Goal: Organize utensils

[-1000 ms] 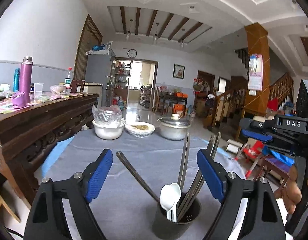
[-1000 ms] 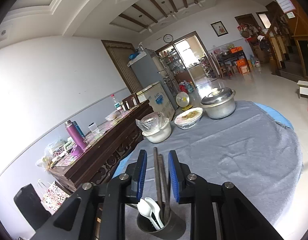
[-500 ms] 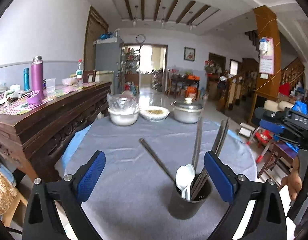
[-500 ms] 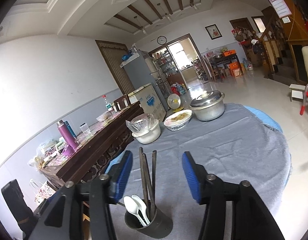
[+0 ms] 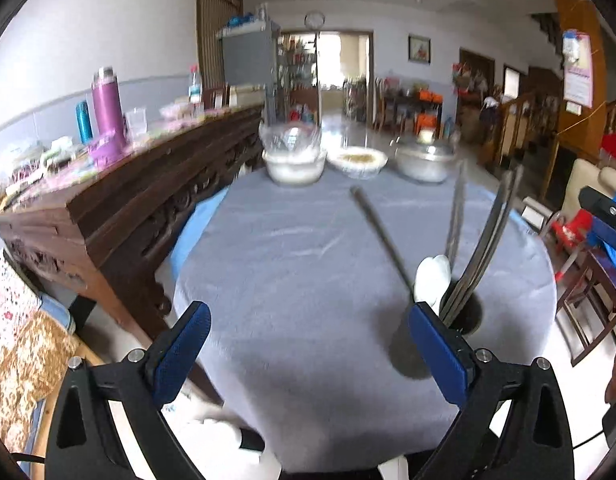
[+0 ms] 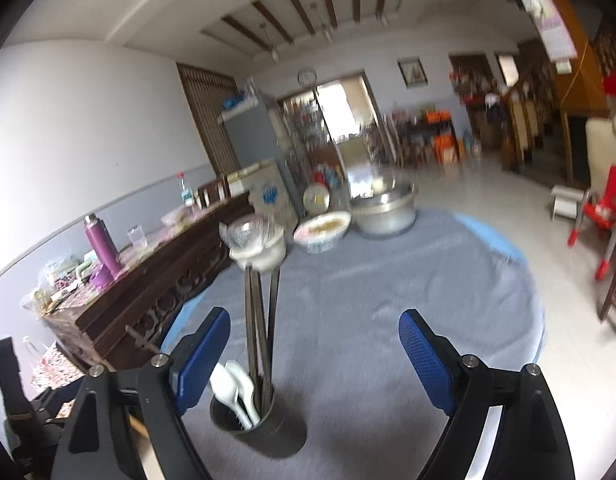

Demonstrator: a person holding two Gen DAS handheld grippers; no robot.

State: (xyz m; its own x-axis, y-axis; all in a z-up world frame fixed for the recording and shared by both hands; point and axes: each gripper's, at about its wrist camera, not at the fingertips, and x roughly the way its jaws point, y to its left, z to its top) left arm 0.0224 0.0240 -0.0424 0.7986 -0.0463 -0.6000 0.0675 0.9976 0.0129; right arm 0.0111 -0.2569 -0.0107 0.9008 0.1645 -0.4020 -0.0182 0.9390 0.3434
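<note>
A dark utensil holder (image 6: 264, 428) stands on the grey-clothed round table (image 6: 408, 300). It holds several long dark chopsticks (image 6: 260, 328) and white spoons (image 6: 232, 384). My right gripper (image 6: 314, 360) hovers just above it with its jaws opening. The chopsticks rise between the fingers near the left pad, and neither pad touches them. In the left wrist view the holder (image 5: 466, 314) sits just behind the right finger, with its spoons (image 5: 430, 280) and one chopstick (image 5: 380, 236) leaning left. My left gripper (image 5: 310, 354) is open over bare cloth with nothing in it.
At the table's far edge stand a covered white bowl (image 5: 294, 164), a dish of food (image 5: 358, 160) and a metal pot (image 5: 424, 162). A carved wooden sideboard (image 5: 120, 216) with a purple flask (image 5: 106, 112) runs along the left. Chairs and a red stool stand to the right.
The right gripper's jaws spread wide and let go of the chopsticks, which now stand in the holder. The left gripper tilted downward, so the holder slid right in its view.
</note>
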